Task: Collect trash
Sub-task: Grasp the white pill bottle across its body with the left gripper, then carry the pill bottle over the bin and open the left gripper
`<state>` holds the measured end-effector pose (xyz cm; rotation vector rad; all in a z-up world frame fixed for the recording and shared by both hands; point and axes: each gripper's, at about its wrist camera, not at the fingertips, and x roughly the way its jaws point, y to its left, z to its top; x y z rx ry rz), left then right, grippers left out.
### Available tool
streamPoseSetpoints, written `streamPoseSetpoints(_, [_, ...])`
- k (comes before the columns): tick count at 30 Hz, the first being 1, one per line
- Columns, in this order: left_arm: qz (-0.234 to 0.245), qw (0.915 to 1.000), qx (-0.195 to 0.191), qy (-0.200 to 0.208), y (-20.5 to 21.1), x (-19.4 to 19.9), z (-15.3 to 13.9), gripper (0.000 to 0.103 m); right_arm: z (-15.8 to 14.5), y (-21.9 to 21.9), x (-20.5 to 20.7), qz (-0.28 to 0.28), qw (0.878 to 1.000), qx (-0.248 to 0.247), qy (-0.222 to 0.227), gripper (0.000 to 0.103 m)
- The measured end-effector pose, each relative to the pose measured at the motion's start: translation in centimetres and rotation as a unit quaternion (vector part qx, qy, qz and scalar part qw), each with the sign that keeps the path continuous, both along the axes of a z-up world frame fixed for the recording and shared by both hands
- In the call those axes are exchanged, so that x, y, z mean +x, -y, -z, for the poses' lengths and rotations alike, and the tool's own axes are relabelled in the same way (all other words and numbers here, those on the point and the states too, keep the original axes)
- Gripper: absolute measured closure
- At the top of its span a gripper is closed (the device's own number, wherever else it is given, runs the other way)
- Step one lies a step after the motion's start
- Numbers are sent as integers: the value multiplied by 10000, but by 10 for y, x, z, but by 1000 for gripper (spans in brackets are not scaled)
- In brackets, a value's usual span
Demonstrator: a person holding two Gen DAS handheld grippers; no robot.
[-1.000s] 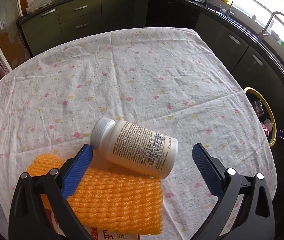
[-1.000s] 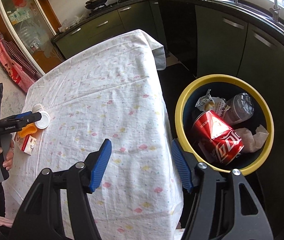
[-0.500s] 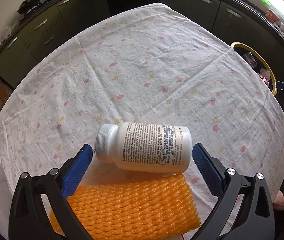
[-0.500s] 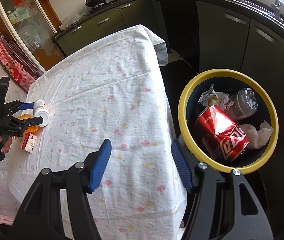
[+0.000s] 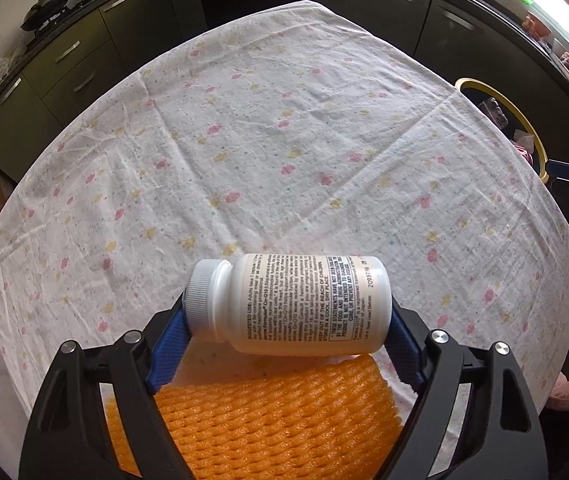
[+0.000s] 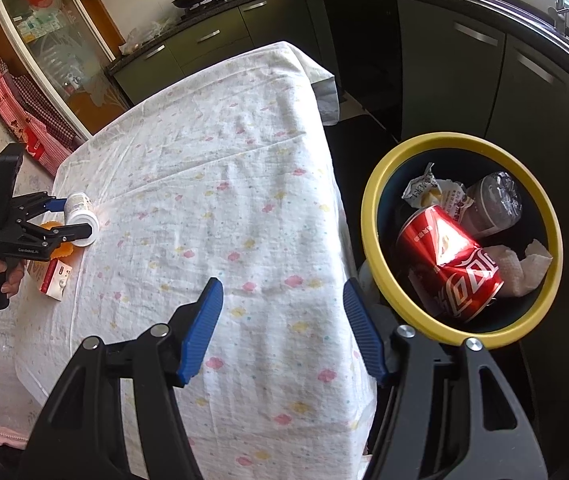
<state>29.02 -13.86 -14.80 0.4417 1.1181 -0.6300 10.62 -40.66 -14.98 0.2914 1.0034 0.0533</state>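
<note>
White plastic, the pill bottle [image 5: 288, 304] lies on its side, clamped end to end between the blue pads of the left gripper [image 5: 286, 320], cap at nine o'clock. Orange foam netting [image 5: 256, 412] lies at six o'clock below it on the tablecloth [image 5: 284, 140]. The right gripper [image 6: 282, 328] hangs with jaws apart; the yellow-rimmed bin [image 6: 372, 216], holding a red can [image 6: 450, 262], sits at two o'clock.

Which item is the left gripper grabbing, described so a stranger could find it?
On the cloth-covered table, at the near edge just beyond the orange foam net, a pill bottle lies on its side between the left gripper jaws. It alone is white plastic with a ribbed cap and black small print.
</note>
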Motion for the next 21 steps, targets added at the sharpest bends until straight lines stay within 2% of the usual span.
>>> streamPoseSetpoints(5, [24,9997,-59,246,0,-13,-16,20,0,0,0,9,10000,-6,12,43])
streamPoseSetpoints(12, [-132,9973,-336,637,7,-39,-54,20,-1,6,-7,87,9999,-63,-18,43])
streamPoseSetpoints(16, [-12,9955,-451,837,29,-61,-68,20,-2,15,-16,228,9997,-119,-25,43])
streamPoseSetpoints(21, [393,9942,-559,834,71,-82,-74,20,-2,30,-29,442,9987,-251,-45,43])
